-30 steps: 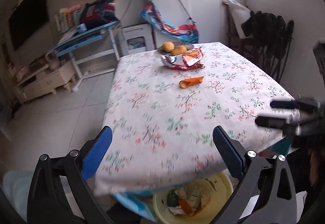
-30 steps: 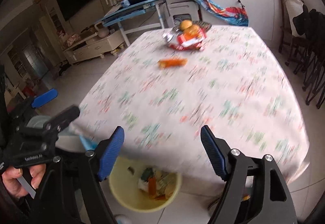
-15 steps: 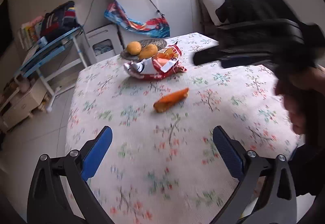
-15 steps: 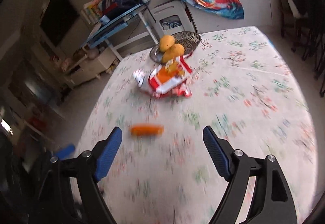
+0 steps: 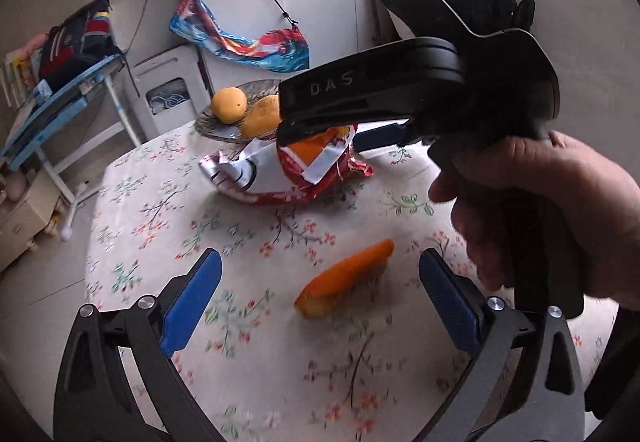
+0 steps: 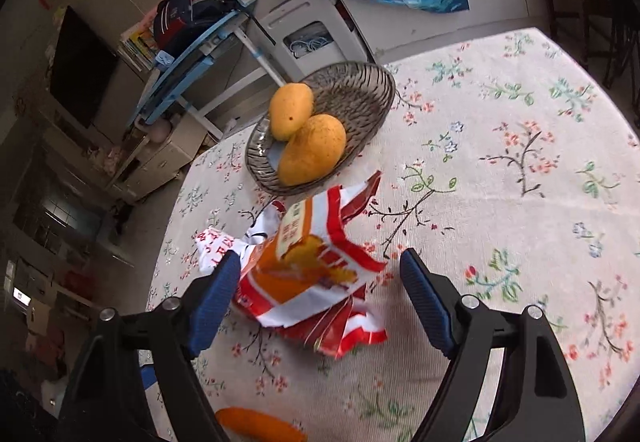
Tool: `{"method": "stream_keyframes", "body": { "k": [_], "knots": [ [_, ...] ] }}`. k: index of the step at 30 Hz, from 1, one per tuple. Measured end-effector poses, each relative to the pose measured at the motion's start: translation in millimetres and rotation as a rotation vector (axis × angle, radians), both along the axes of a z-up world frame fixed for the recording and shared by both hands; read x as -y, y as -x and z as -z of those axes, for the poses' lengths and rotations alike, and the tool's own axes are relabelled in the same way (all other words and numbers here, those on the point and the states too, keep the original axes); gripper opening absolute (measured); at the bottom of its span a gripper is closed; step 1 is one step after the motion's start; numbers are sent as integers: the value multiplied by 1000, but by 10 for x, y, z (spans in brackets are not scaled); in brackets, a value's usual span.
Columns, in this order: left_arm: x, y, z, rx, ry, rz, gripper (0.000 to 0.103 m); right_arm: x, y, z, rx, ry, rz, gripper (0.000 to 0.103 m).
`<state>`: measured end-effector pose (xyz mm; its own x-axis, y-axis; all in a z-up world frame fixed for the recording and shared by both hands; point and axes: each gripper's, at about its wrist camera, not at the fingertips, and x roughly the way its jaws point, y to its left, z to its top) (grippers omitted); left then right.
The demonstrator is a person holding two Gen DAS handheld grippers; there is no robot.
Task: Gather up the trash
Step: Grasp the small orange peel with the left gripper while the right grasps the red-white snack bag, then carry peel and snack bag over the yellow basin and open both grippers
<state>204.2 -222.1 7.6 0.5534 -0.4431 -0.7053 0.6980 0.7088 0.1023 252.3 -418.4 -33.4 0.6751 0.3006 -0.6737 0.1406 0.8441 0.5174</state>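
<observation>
A torn red, white and orange snack wrapper lies crumpled on the floral tablecloth, in front of the fruit basket. My right gripper straddles it; its jaws are closing, with the wrapper between the blue pads and no pad visibly pressing. The left wrist view shows that right gripper from the side, hovering over the wrapper. An orange peel rests nearer on the cloth, between the wide-apart fingers of my open left gripper. The peel also shows at the bottom of the right wrist view.
A woven basket with two mangoes stands behind the wrapper near the table's far edge. A person's hand holds the right gripper's handle. Past the table are a white cabinet, a blue desk and dark chairs.
Both grippers have travelled forward from the table's near edge towards the trash. The yellow bin below has left view. The right one now straddles the wrapper, the left the peel.
</observation>
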Motion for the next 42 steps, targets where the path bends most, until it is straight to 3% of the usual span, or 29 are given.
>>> {"method": "stream_keyframes", "body": {
  "k": [3, 4, 7, 9, 11, 15, 18, 28, 42],
  "knots": [
    [79, -39, 44, -11, -20, 14, 87, 39, -32, 20, -1, -46, -29, 51],
    [100, -37, 61, -16, -27, 22, 84, 44, -30, 18, 0, -51, -34, 50],
    [193, -29, 129, -50, -62, 65, 59, 52, 16, -16, 15, -71, -56, 41],
    [225, -29, 165, -88, -68, 75, 28, 63, 62, -48, 25, -80, -64, 31],
    [224, -20, 183, -120, -68, 60, 15, 72, 139, -117, 40, -87, -68, 23],
    [131, 77, 147, -149, -42, 44, 13, 57, 326, -300, 89, -97, -62, 9],
    [-35, 195, 81, -152, -14, 10, 13, 4, 542, -464, 129, -77, -63, 7],
    [-797, 556, -179, -171, 122, -153, 13, -245, 1361, -680, 220, -19, -63, 6],
    [-1241, 1275, -252, -154, 207, -218, 13, -970, 2303, -517, 251, 93, -179, 6]
  ]
}}
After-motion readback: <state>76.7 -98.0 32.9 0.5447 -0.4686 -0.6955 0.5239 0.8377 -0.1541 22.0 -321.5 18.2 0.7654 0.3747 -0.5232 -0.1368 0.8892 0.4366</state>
